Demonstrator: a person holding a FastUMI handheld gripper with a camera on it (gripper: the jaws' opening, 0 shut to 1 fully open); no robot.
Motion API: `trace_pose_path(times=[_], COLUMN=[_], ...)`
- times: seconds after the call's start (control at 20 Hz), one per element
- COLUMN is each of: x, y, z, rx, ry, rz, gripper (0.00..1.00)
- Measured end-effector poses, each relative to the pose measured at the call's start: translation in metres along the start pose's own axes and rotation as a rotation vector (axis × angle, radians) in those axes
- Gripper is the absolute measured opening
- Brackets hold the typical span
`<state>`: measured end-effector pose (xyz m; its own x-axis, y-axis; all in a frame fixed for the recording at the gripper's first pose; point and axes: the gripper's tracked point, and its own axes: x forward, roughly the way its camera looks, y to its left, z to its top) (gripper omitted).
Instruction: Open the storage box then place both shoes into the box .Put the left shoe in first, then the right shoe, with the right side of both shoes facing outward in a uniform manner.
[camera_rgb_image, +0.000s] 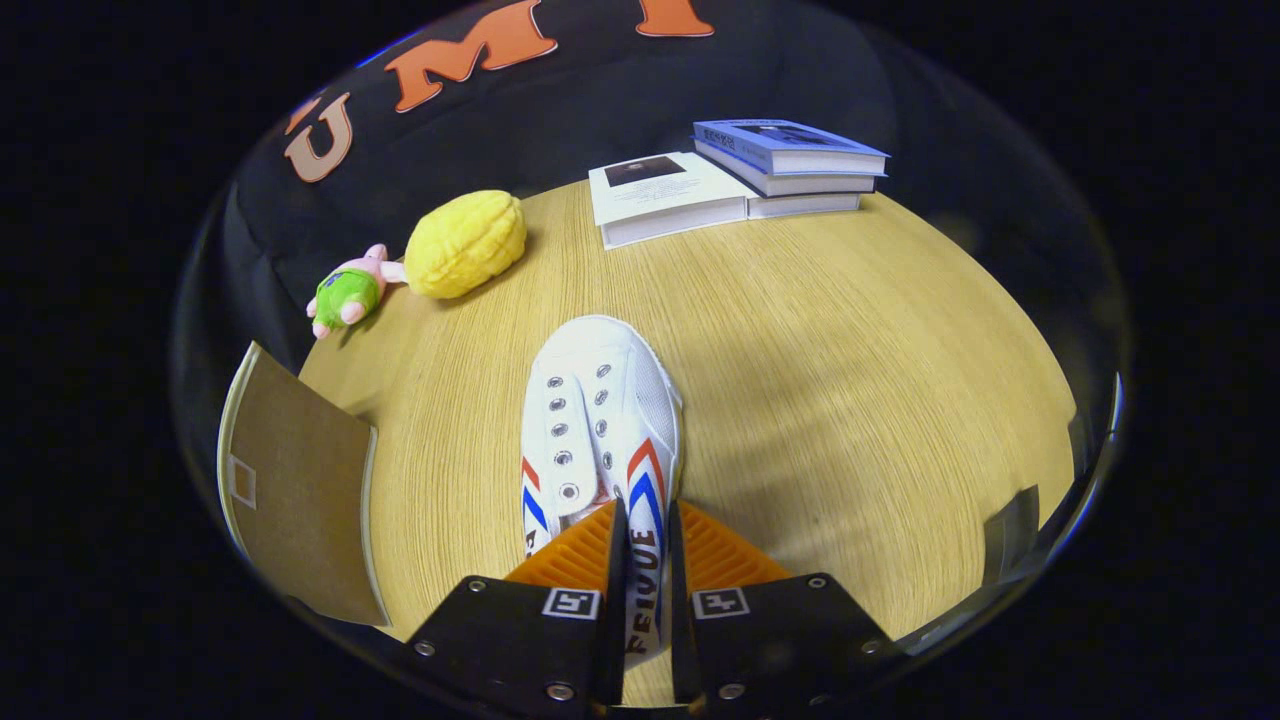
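Where tool (645, 560) clamps, shoe (598, 420) heel hidden.

The shoe's (600, 420) heel is hidden behind the tongs (645, 560), whose fingers close on its side wall. The box flap (300, 490) beside it is cut off, its body unseen.

Gripper (647, 545): two flat angular carrier plates w/ small round screws at corners, each w/ a square fiducial-type marker near inner edge; thin upright finger blades, ribbed wedge-shaped pads w/ fine parallel grooves flaring outward
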<state>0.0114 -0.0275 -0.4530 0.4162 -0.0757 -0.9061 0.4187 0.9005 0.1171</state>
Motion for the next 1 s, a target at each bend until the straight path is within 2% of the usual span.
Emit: trace_pose_path(times=[0.05,0.2,0.5,1.0], x=[0.001,-0.001,-0.029,-0.105], y=[-0.002,0.008,0.034,0.111], z=[0.0,-0.007,-0.01,0.027], rx=[0.022,0.129,0.155,0.082], ry=[0.002,0.051,0.053,-0.066], rz=[0.004,0.043,0.115,0.242], gripper=[0.14,0.08,0.08,0.07])
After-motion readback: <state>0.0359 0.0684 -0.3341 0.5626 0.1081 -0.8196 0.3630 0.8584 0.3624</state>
